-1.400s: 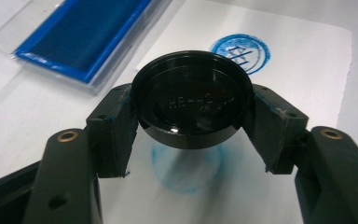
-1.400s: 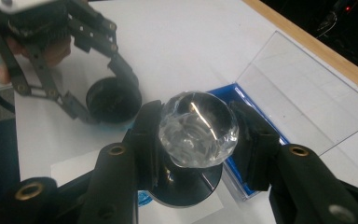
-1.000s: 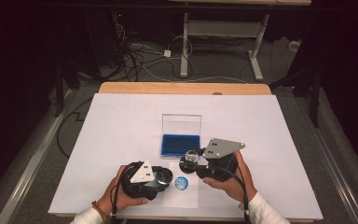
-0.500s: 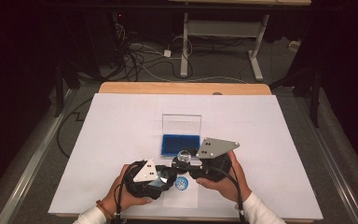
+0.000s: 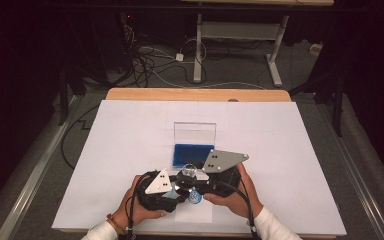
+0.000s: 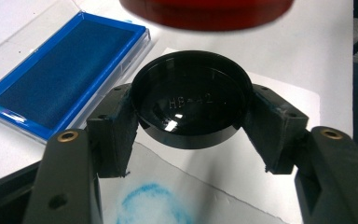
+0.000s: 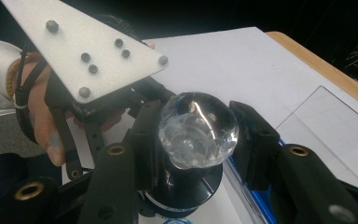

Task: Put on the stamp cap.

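White paper covered the surface where the left gripper (image 6: 191,135) clamped a black cap (image 6: 191,98) and the right gripper's (image 7: 193,140) jaws gripped the stamp's clear knob (image 7: 198,128), apparently for capping

Bright white table (image 5: 130,150) against dark surroundings, soft grainy high view, blurred red edge (image 6: 205,11) close up, glints on clear knob (image 7: 198,128)

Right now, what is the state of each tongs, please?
Left tongs: closed on the black round cap.
Right tongs: closed on the clear knob of the stamp.
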`<action>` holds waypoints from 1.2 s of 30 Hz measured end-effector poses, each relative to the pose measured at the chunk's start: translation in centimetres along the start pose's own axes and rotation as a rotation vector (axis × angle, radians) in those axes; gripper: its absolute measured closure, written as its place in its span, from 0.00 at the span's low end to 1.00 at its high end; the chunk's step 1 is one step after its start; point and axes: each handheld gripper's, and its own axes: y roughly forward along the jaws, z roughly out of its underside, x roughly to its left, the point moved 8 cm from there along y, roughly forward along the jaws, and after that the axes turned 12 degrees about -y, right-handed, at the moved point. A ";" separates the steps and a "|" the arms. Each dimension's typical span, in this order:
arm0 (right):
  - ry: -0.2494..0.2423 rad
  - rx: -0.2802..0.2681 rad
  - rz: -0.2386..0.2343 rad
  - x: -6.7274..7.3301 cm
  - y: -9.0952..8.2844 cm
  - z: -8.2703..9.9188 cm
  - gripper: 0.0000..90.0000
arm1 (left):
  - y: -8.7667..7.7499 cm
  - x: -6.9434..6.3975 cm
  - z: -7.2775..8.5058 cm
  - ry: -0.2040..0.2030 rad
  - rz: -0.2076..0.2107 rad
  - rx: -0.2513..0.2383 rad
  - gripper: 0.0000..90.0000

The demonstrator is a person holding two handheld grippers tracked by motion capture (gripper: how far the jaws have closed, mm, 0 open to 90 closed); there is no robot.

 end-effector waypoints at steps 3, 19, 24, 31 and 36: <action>-0.003 0.000 -0.009 0.3 0.2 0.0 0.63 | 0.0 0.0 -0.1 -0.006 0.004 -0.008 0.40; -0.005 0.012 -0.028 0.8 1.0 0.4 0.63 | -0.4 0.0 -0.5 -0.021 0.004 -0.032 0.40; -0.006 0.016 -0.030 0.8 1.1 0.6 0.63 | -0.5 0.0 -0.6 -0.025 0.010 -0.045 0.40; -0.005 0.013 -0.026 0.7 1.2 0.8 0.63 | -0.6 -0.2 -0.6 -0.022 0.017 -0.050 0.40; -0.011 0.021 -0.026 0.7 1.3 0.9 0.63 | -0.8 -0.2 -0.7 -0.024 0.019 -0.055 0.40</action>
